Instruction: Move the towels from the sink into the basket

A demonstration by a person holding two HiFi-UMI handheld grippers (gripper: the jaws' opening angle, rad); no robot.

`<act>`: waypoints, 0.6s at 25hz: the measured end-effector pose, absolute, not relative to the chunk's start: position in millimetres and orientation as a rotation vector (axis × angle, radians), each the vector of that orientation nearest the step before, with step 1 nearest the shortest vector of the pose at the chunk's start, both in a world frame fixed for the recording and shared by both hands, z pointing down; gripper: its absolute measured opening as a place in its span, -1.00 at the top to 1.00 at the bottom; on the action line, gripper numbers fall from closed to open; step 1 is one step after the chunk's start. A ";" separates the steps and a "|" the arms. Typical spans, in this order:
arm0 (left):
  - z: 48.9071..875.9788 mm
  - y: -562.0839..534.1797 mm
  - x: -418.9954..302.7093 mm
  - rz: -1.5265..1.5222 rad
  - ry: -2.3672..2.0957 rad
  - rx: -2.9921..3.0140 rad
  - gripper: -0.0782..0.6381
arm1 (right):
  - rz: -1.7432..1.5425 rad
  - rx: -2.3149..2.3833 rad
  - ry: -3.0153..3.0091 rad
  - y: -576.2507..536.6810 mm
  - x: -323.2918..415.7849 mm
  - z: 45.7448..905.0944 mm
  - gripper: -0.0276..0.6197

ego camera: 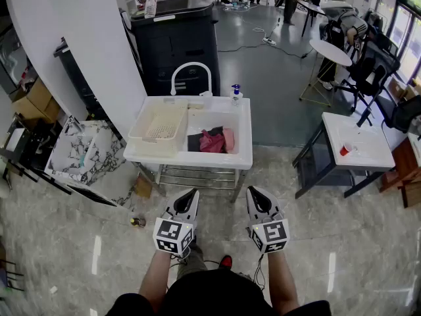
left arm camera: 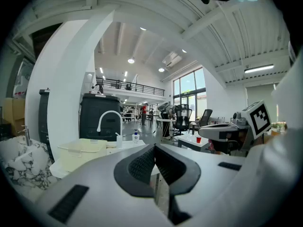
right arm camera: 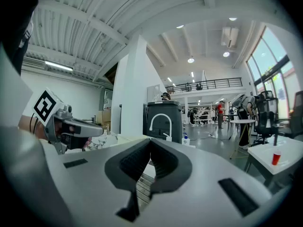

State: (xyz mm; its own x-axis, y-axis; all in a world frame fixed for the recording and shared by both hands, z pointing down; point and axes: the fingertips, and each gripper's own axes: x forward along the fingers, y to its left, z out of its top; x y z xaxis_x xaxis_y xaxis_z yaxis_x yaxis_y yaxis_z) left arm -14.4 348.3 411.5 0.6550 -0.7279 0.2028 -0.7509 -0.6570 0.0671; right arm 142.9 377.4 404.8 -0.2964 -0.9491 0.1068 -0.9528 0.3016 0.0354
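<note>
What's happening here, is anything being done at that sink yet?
A person stands back from the sink, with the left hand-held gripper and right hand-held gripper out in front, both shut and empty. The towels lie bunched in the sink. The cream basket beside them holds no towel.

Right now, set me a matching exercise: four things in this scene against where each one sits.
Things:
1. towels
2. basket
3. red cup
4. soap bottle

Places:
a. on the white side table at right
b. in the right basin of the sink
c. at the sink's back edge, right of the faucet
d. on the sink's left half

Pairs: 1-b, 2-d, 3-a, 4-c
</note>
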 end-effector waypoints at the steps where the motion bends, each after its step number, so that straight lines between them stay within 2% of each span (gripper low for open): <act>1: 411.9 346.8 -14.3 0.241 -1.225 2.723 0.76 | 0.055 1.795 -2.446 376.1 143.0 405.2 0.83; 15: 419.9 302.4 -18.3 0.230 -1.216 2.710 0.76 | 0.086 1.782 -2.455 331.8 136.2 412.1 0.82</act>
